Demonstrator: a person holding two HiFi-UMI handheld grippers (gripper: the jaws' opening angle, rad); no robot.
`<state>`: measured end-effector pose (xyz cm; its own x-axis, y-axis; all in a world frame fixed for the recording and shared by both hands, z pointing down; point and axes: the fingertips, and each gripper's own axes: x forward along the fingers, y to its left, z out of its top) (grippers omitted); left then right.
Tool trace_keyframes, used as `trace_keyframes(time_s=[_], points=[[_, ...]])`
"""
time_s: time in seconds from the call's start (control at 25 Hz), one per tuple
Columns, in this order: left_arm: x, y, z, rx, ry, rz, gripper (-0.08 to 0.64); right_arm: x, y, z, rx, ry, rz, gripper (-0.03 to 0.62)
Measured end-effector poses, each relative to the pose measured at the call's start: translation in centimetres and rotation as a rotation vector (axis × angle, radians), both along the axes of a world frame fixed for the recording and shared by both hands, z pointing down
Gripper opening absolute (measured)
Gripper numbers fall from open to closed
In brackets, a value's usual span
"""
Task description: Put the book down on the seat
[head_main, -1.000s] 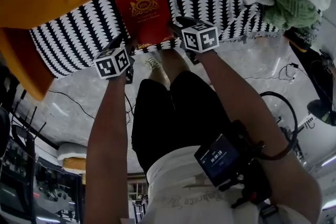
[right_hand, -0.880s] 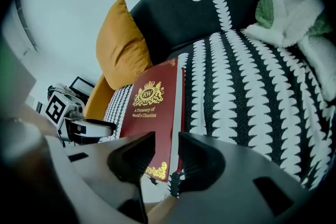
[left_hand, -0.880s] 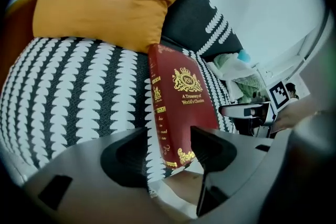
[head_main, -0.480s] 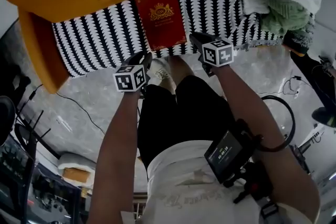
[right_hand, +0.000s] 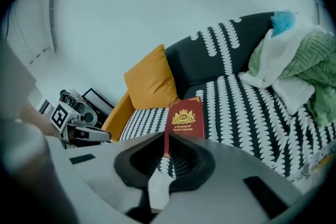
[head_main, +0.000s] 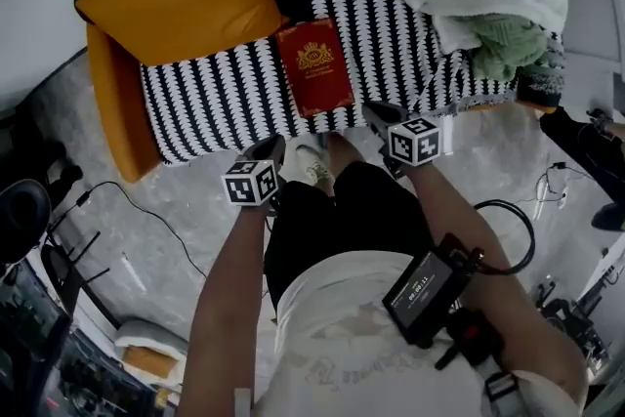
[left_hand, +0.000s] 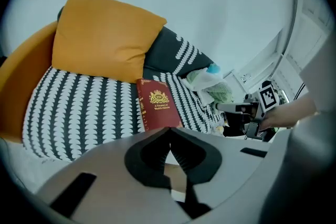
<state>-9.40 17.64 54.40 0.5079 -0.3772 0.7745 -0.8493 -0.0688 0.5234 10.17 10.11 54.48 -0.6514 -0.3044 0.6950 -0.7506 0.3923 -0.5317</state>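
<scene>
The dark red book (head_main: 315,66) with a gold crest lies flat on the black-and-white patterned seat (head_main: 215,98), near its front edge. It also shows in the left gripper view as the book (left_hand: 159,110) and in the right gripper view as the book (right_hand: 185,118). My left gripper (head_main: 270,149) hangs off the seat's front edge, clear of the book, its jaws shut on nothing (left_hand: 169,131). My right gripper (head_main: 377,113) is just right of the book's near corner and apart from it. Its jaws (right_hand: 166,139) are closing, almost together, with nothing between them.
An orange cushion (head_main: 186,0) leans at the seat's back left, above an orange armrest (head_main: 107,103). A heap of white and green cloth (head_main: 488,5) fills the right end. The person's legs and a shoe (head_main: 311,166) stand before the seat. Cables (head_main: 508,210) lie on the marble floor.
Both grippers have let go of the book's near edge and drawn back toward the person, jaws closing. The book stays on the seat. The head view has pulled back.
</scene>
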Motion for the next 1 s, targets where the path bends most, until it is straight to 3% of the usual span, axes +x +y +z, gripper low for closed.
trace_keyframes(time_s=[0.32, 0.68, 1.0], points=[[0.1, 3.2, -4.9, 0.074, 0.026, 0.066, 0.012, -0.6, 1.0, -6.8, 0.122, -0.054, 0.01, 0.021], [-0.2, 6.3, -10.4, 0.175, 0.031, 0.031, 0.011, 0.5, 4.6, -13.0, 0.171, -0.068, -0.005, 0.015], [-0.6, 7.0, -15.2, 0.282, 0.024, 0.003, 0.012, 0.2, 5.7, -18.7, 0.27, -0.123, -0.039, 0.015]])
